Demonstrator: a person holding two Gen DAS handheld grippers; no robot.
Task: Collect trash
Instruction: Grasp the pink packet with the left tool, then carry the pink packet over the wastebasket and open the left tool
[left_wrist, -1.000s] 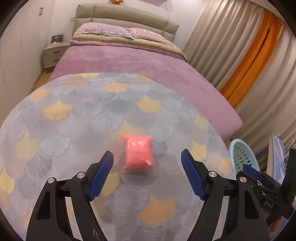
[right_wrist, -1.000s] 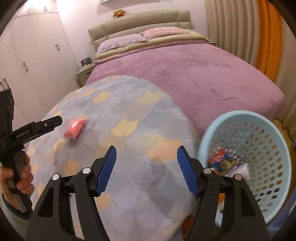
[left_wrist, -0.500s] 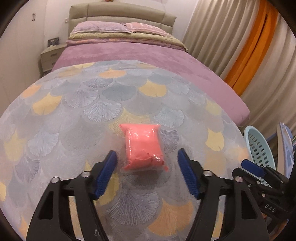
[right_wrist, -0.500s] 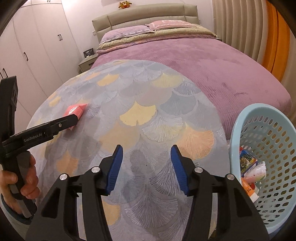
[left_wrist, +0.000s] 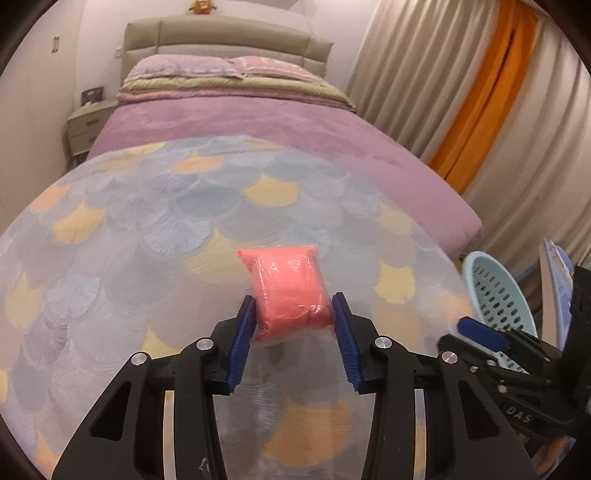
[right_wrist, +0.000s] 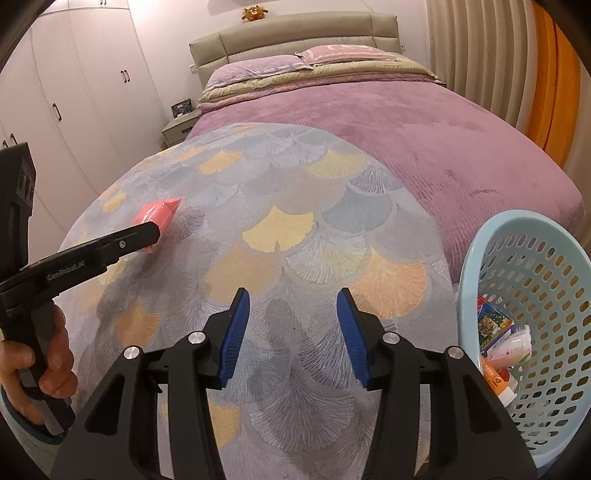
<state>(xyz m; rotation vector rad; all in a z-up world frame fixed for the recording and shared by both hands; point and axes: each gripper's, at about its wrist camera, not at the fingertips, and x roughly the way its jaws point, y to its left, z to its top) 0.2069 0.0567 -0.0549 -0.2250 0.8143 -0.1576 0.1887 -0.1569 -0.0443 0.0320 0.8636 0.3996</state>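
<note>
Left wrist view: left hand-held gripper (left_wrist: 293, 317) reaches forward level, clenched on the pink packet (left_wrist: 290, 293) above the patterned worktop (left_wrist: 147, 236). Right hand-held gripper (right_wrist: 291, 321) hovers released, empty; blue basket (right_wrist: 480, 258) just right.

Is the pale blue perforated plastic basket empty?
No, the pale blue perforated plastic basket already holds several discarded packets at its bottom.

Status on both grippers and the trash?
Left gripper shut on pink packet, on the patterned table. Right gripper open, empty. Blue basket at right, path looks clear.
</note>
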